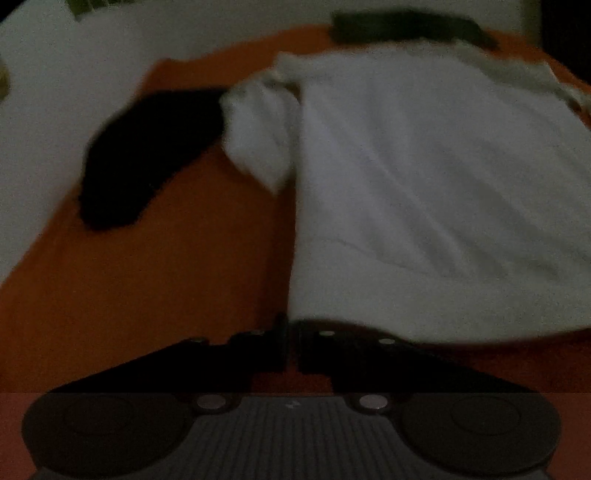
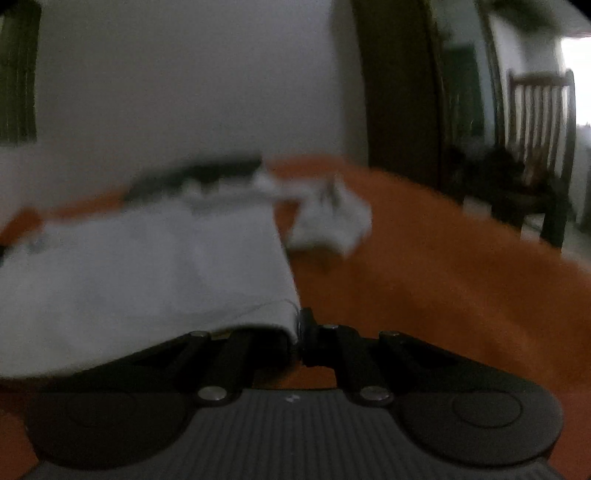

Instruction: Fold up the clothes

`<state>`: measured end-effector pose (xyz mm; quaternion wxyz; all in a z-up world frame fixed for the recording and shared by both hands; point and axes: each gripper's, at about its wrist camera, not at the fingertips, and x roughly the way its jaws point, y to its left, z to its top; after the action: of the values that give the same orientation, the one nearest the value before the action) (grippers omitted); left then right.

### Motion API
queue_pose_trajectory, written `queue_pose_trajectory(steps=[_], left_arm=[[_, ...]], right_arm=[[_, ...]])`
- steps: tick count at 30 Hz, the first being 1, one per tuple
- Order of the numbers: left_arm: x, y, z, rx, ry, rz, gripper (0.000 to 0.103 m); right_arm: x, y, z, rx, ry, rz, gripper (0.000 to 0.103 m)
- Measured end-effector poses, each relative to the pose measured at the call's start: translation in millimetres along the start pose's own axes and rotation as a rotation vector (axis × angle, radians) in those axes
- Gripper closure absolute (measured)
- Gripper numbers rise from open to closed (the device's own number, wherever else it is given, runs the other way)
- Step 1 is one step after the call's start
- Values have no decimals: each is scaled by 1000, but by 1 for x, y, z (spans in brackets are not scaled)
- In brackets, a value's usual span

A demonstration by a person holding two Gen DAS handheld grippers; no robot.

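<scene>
Here the white shirt point(image 1: 424, 192) is seen spread flat on the orange bed cover point(image 1: 147, 295), with its hem toward the near edge and its collar end toward the far edge, where a dark band point(image 1: 410, 27) lies along the wall. Its long axis is therefore judged to run from the near edge to the far edge. One short sleeve point(image 1: 258, 136) is stretched out to the side, and just beside it a black piece of cloth point(image 1: 147, 155) is lying; the other sleeve point(image 2: 328, 218) is bunched on the opposite side. The shirt is judged to be light, soft and limp, so it will sag and wrinkle when lifted; it is best taken at the two hem corners, where the cloth is thin enough to pinch. The left gripper point(image 1: 291, 343) is closed at one hem corner, and the right gripper point(image 2: 297, 336) is closed at the other; the jaws are brought together and the cloth appears to be clamped between them, although the pictures are blurred. A wooden chair point(image 2: 539, 122) is seen past the far corner of the bed.
</scene>
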<state>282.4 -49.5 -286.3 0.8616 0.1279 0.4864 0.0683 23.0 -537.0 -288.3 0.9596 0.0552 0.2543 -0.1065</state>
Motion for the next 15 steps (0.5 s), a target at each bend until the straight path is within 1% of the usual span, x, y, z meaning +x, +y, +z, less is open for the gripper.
queue_pose_trajectory(steps=[1, 2, 3, 4, 5, 6, 7, 8, 9, 11, 12, 13, 14, 15], left_arm=[[3, -7, -3, 76, 17, 11, 98], [5, -12, -4, 128, 42, 3, 97], [6, -15, -4, 152, 57, 10, 96], [4, -17, -1, 154, 71, 16, 94], [2, -18, 2, 148, 78, 11, 86], [-3, -21, 5, 137, 60, 10, 67], [-10, -24, 8, 110, 33, 12, 56], [-15, -26, 10, 63, 15, 11, 39], [-17, -27, 13, 4, 4, 0, 29], [-13, -34, 11, -40, -8, -45, 26], [-11, -38, 9, -59, -15, -65, 23], [-7, -46, 7, -30, -38, -54, 19], [-5, -54, 1, -3, -65, -26, 12], [-1, -61, -6, 17, -92, 7, 12]], right_arm=[[6, 0, -6, -20, 40, 6, 96], [11, -3, -11, -12, 61, 18, 96], [15, -8, -14, 9, 70, 31, 92], [19, -12, -15, 25, 77, 42, 91], [20, -14, -14, 31, 77, 46, 89], [19, -14, -14, 31, 70, 41, 82], [18, -12, -15, 27, 62, 32, 78], [18, -10, -16, 21, 57, 24, 78], [19, -9, -18, 12, 58, 16, 77], [19, 0, -20, -23, 62, -4, 72], [20, 4, -22, -46, 64, -14, 65], [22, 6, -22, -70, 66, -24, 58], [25, 8, -22, -94, 67, -40, 56], [26, 12, -23, -117, 66, -65, 50]])
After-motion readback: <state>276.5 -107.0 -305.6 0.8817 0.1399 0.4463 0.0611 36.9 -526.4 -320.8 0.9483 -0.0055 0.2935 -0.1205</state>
